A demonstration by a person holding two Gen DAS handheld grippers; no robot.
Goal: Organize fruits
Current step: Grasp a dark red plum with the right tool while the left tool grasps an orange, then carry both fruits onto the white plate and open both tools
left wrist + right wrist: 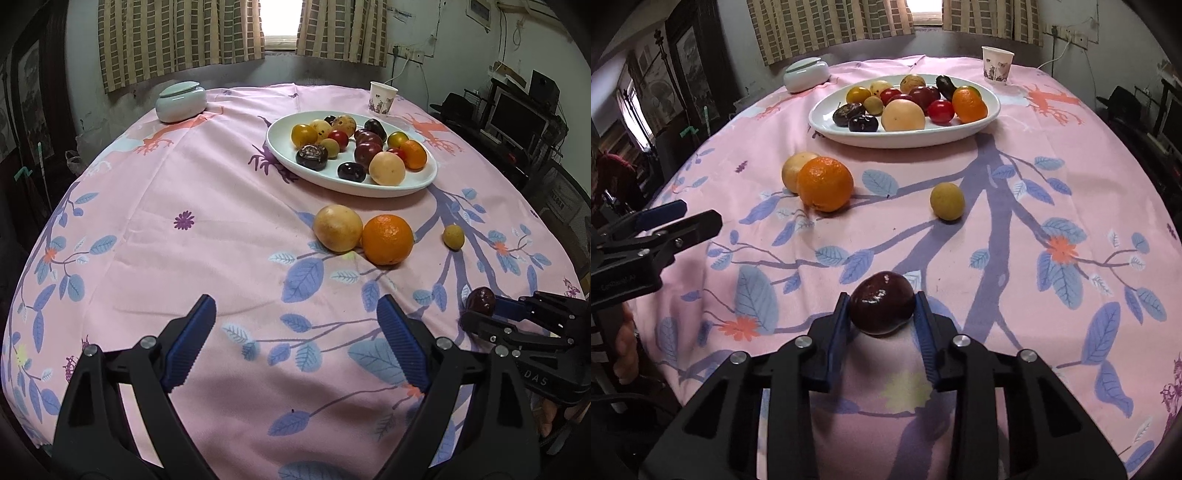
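Observation:
A white oval plate (417,184) (908,138) holds several mixed fruits at the far side of the pink tablecloth. An orange (387,239) (825,183) touches a pale yellow fruit (337,228) (792,170) in front of the plate. A small yellow-green fruit (453,237) (947,201) lies apart to the right. My right gripper (881,314) (480,306) is shut on a dark red plum (881,302) (480,301) just above the cloth. My left gripper (295,332) (683,218) is open and empty near the table's front.
A pale green lidded jar (181,100) (806,75) stands at the far left. A paper cup (382,98) (997,64) stands at the far right. Curtains and a window lie behind the table. A desk with a monitor (517,125) is off to the right.

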